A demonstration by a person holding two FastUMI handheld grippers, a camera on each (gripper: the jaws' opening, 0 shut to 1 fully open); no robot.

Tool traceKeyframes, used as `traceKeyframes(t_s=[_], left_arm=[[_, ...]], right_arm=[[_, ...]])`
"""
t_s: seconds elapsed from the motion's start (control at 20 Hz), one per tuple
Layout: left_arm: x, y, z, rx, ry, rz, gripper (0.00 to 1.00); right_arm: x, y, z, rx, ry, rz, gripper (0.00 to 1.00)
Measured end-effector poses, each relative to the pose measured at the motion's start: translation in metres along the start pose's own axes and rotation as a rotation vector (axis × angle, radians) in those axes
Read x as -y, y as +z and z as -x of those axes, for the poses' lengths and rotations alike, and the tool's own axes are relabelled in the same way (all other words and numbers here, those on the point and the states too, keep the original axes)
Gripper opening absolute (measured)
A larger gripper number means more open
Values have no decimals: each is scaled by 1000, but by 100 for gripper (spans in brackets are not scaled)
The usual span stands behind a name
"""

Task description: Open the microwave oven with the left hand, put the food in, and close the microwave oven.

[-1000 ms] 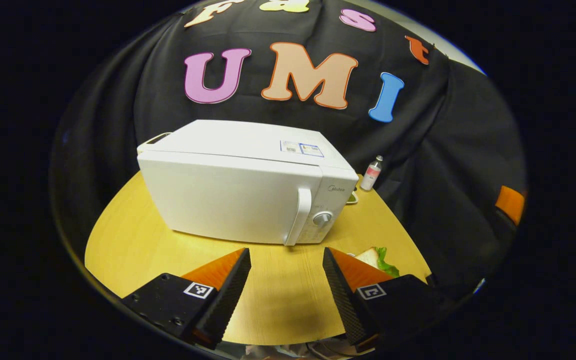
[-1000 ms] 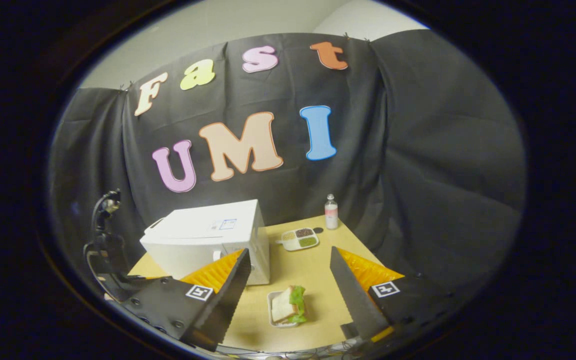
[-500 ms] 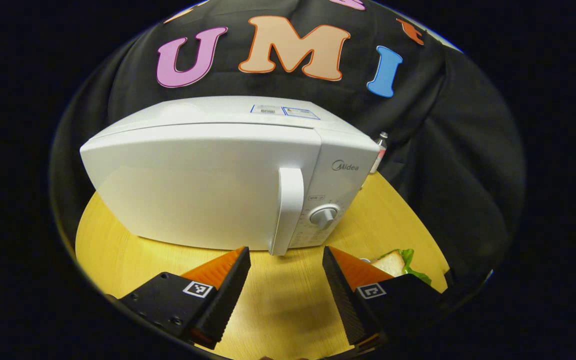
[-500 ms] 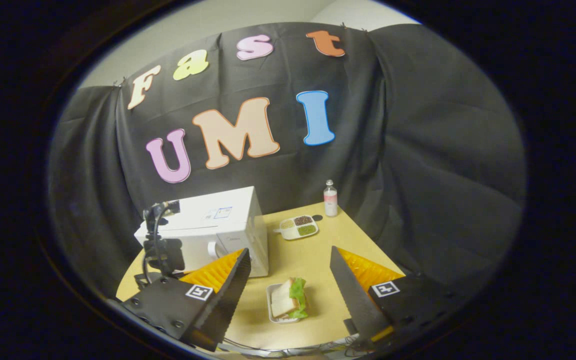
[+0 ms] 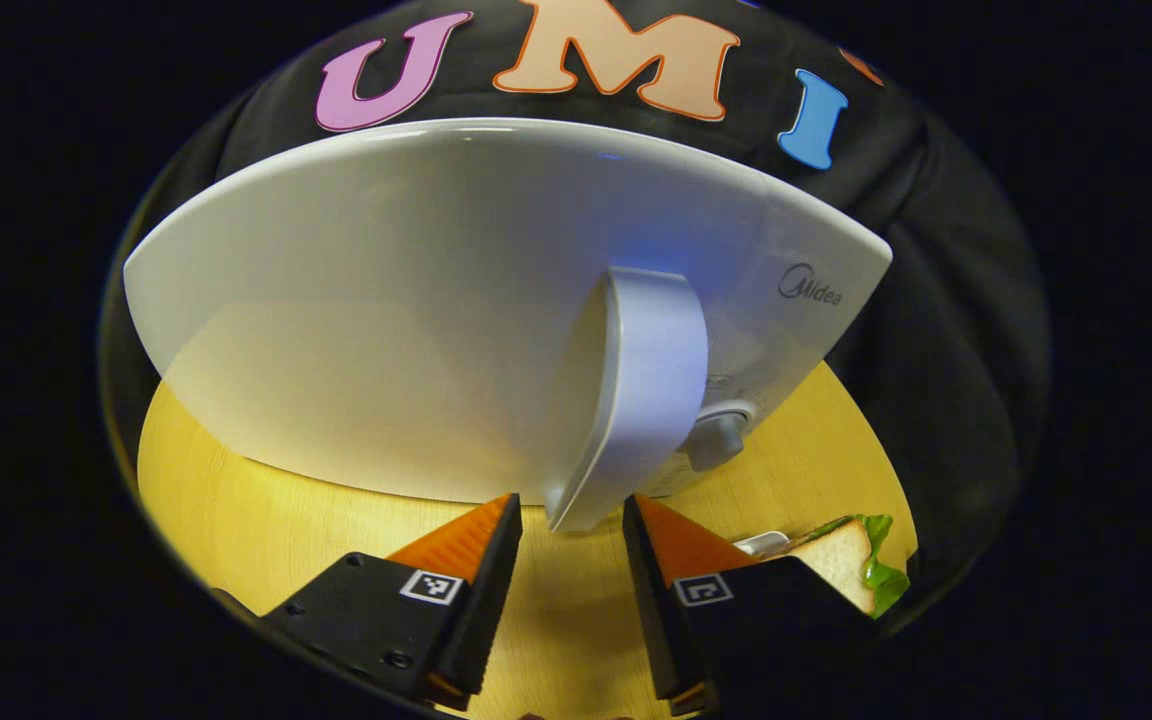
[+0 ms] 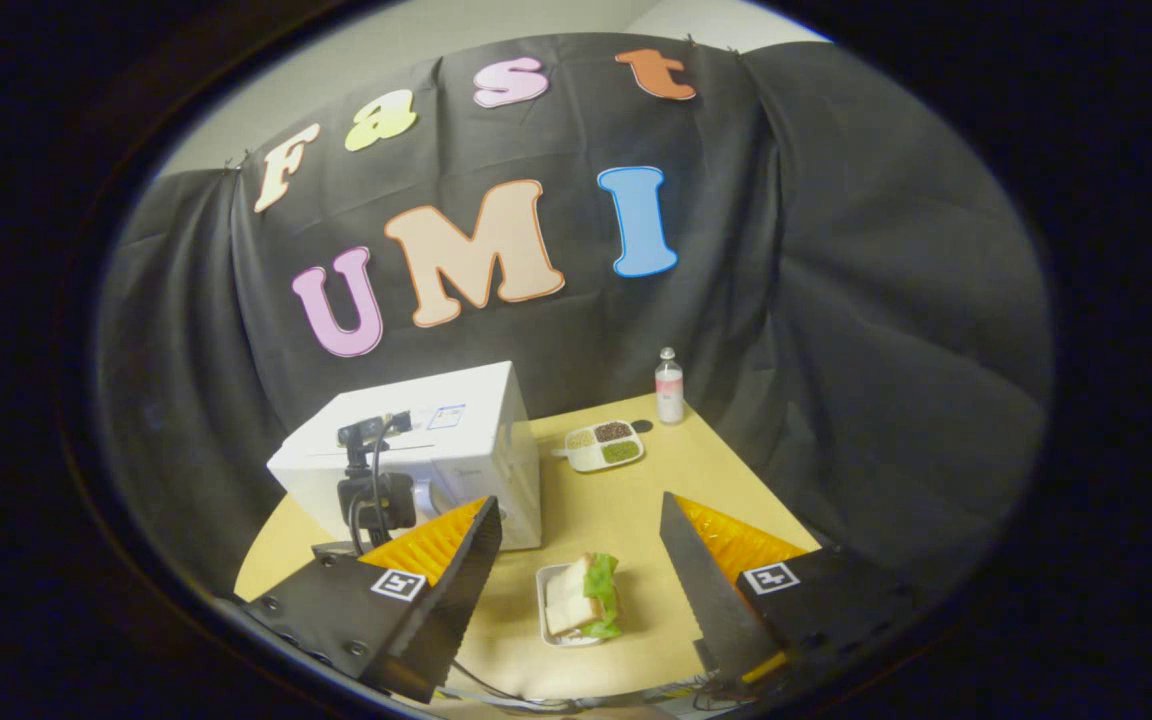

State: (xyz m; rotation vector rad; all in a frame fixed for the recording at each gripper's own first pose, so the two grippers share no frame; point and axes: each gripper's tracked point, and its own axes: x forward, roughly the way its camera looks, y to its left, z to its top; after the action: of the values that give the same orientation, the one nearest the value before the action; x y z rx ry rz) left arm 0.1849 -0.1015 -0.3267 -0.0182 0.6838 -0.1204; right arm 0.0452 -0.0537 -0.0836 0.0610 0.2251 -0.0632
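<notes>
The white microwave stands close in the left gripper view with its door closed. Its upright door handle reaches down to my left gripper, which is open with the handle's lower end just between its fingertips. I cannot tell whether they touch. In the right gripper view the microwave sits at the left of the table, and the left gripper's body hangs in front of its door. The sandwich with lettuce lies on a small white tray. My right gripper hovers open above it, holding nothing.
A small bottle and a divided dish of grains stand at the back of the wooden table. The microwave's dial is just right of the handle. The sandwich lies to the right of my left gripper.
My left gripper has moved forward to the microwave's handle and its fingers have come somewhat closer together. The right gripper has barely moved.
</notes>
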Motion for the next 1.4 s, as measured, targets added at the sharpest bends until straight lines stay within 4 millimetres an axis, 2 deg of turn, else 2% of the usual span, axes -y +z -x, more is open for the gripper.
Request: traceKeyframes(t_s=[0.05,0.15,0.25,0.3,0.35,0.8,0.95,1.05,1.1,1.15,1.2,1.25,1.35,1.4], left_arm=[[1,3,-1,11,3,-2,52],[4,7,-3,25,-4,-20,39],[3,9,-6,24,9,-52,34],[3,11,-5,28,9,-54,27],[3,12,-8,29,8,-56,31],[3,8,-12,15,13,-58,30],[1,7,-12,10,47,-75,18],[1,5,-11,11,58,-76,16],[1,6,-10,22,53,-72,16],[1,6,-10,27,44,-79,14],[1,5,-9,33,39,-85,14],[2,6,-9,46,35,-92,13],[2,6,-8,57,35,-96,11],[2,5,-7,57,36,-94,11]], right_arm=[[-1,1,-1,-1,3,2,92],[-3,0,-3,-2,8,7,92],[-5,-3,-4,-9,15,11,92],[-6,-4,-4,-13,17,13,92],[-7,-4,-4,-15,20,13,92],[-16,-8,-5,-26,41,27,92],[-18,-11,-3,-35,46,28,92],[-17,-12,0,-36,43,33,92],[-16,-13,2,-36,41,33,99],[-16,-15,4,-37,40,31,92],[-15,-17,5,-41,38,27,92],[-15,-19,7,-46,37,25,99],[-14,-23,10,-54,33,19,99],[-12,-24,12,-54,28,18,92]])
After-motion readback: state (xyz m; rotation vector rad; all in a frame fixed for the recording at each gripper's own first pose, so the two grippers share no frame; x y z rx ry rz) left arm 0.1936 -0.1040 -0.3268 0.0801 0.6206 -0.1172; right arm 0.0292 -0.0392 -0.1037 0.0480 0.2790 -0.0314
